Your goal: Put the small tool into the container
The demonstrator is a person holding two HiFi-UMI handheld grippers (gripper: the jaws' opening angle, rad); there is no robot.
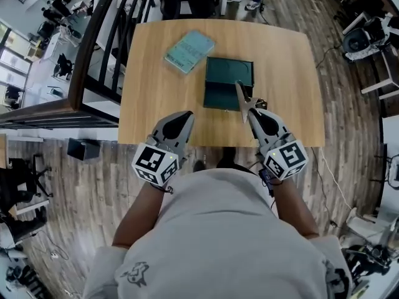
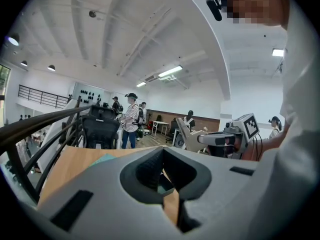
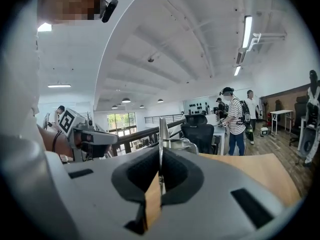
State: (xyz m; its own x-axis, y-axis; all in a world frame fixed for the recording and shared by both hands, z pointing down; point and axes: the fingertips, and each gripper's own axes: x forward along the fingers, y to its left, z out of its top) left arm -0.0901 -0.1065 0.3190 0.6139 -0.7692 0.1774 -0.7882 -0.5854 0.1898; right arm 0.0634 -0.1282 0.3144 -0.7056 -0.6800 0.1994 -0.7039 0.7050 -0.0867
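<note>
Metal tool (image 1: 240, 93) in right gripper (image 1: 252, 111)

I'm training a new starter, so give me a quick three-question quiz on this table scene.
1. True or false: the right gripper holds a metal tool.
2. In the head view, which lies further left on the table: A the box, B the booklet?
3. Fill in: the left gripper is shut on ____.
Key: 1 true; 2 B; 3 nothing.
</note>
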